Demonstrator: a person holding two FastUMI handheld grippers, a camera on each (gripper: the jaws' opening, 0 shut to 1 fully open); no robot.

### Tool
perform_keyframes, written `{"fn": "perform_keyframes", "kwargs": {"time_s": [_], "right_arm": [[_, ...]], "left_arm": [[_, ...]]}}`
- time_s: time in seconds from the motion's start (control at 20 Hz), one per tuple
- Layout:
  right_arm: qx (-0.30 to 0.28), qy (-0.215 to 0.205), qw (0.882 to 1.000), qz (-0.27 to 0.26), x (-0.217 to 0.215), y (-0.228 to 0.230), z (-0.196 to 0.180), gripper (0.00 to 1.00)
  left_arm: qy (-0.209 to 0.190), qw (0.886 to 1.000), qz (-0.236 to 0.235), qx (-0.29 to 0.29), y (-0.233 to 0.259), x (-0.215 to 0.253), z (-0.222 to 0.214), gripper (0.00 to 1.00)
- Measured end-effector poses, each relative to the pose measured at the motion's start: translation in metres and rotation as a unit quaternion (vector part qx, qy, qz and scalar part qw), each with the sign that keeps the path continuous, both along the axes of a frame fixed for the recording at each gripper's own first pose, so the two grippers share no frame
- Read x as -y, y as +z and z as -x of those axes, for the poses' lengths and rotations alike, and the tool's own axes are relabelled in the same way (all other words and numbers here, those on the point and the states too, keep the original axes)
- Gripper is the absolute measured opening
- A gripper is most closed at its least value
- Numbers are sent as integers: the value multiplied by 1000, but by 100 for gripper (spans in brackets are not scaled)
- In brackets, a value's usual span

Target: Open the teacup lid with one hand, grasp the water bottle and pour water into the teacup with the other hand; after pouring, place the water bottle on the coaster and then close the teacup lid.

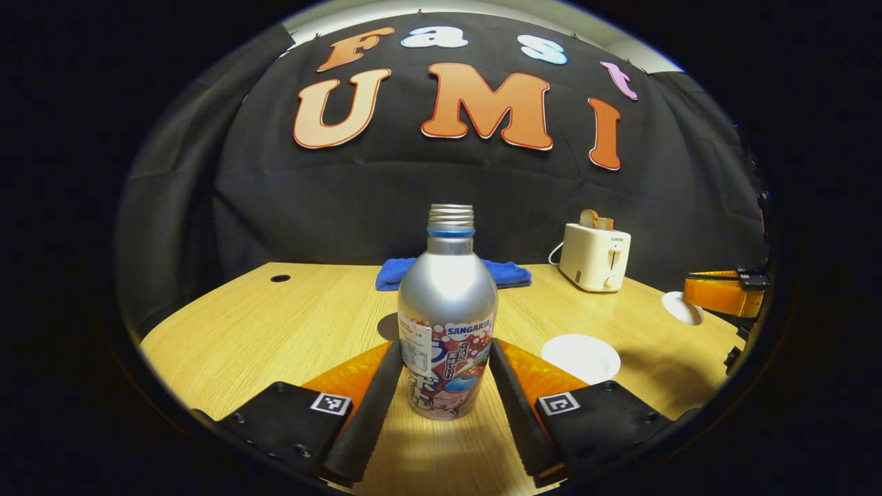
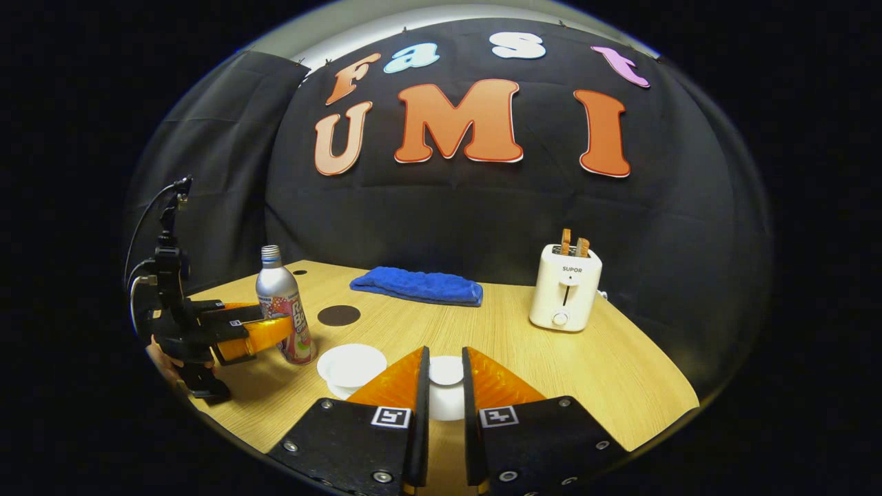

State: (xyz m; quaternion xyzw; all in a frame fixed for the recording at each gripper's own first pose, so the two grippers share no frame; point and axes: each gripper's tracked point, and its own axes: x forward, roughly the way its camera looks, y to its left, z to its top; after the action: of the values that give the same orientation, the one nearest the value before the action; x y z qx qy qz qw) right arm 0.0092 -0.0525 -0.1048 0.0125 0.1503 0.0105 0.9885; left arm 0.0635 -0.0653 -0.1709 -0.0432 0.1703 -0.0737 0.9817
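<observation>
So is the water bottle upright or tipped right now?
Upright: the water bottle stands on its base on the table, uncapped neck pointing straight up.

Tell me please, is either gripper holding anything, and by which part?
The left gripper brackets the bottle's lower body, fingers at its sides; whether they press cannot be told. The right gripper grips the white lid at its sides.

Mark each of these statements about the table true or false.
1. The water bottle stands upright between the fingers of the left gripper. True.
2. The bottle sits on the coaster. False: the coaster lies bare on the table behind it.
3. The toaster has slices in its slots. True.
4. The blue towel covers the teacup. False: it lies at the table's back edge, and the teacup is uncovered.
</observation>
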Motion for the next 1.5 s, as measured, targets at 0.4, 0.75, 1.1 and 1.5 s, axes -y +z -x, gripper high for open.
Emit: {"fn": "perform_keyframes", "kwargs": {"time_s": [0.4,0.75,1.1,1.5], "right_arm": [[-4,-10,1000,-9,13,-8,3,22],[-4,-10,1000,-14,12,-13,-1,22],[-5,-15,1000,-13,14,-14,-5,22],[4,-12,1000,-8,12,-10,-4,22]], "left_arm": [[1,1000,-5,8,-3,3,-4,81],[-14,999,-42,-3,-17,11,-28,92],[-4,994,-106,-6,-10,-9,-29,85],[-23,960,-278,16,13,-39,-29,80]]}}
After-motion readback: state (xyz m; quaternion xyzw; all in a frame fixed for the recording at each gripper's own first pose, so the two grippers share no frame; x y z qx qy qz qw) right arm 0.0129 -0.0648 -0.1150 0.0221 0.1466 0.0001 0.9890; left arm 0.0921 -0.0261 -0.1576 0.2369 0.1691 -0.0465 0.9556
